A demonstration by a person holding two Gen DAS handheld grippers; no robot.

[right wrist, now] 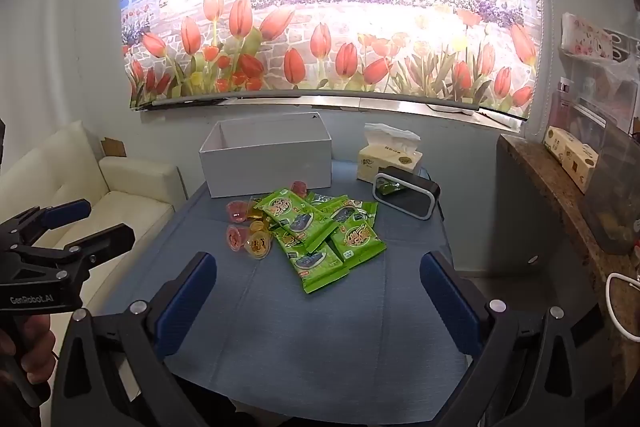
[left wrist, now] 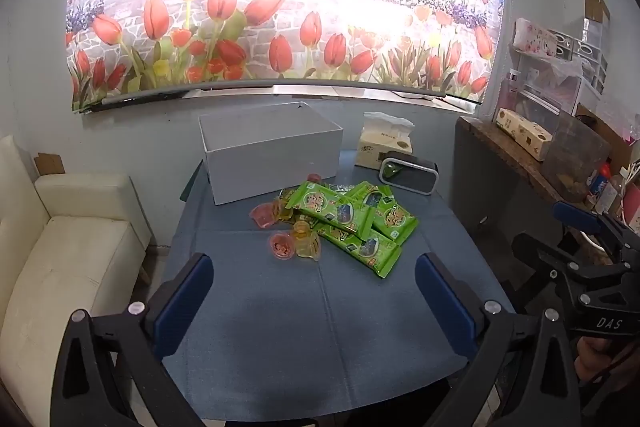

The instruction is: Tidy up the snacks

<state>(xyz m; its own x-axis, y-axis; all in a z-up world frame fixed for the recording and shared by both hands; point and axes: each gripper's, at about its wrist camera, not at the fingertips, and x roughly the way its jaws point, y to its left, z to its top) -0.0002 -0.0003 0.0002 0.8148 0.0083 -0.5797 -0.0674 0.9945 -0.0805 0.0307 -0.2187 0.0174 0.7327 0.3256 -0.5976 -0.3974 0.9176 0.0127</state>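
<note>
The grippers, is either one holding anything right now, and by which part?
Nothing is held. The left gripper and right gripper are both open, short of the snacks on the table.

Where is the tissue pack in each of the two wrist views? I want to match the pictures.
Left wrist view: the tissue pack is right of centre, at the far edge of the table, right of the white box.
Right wrist view: the tissue pack is again right of centre, right of the white box.
Shared landmark: the black speaker lies just in front of it.
</note>
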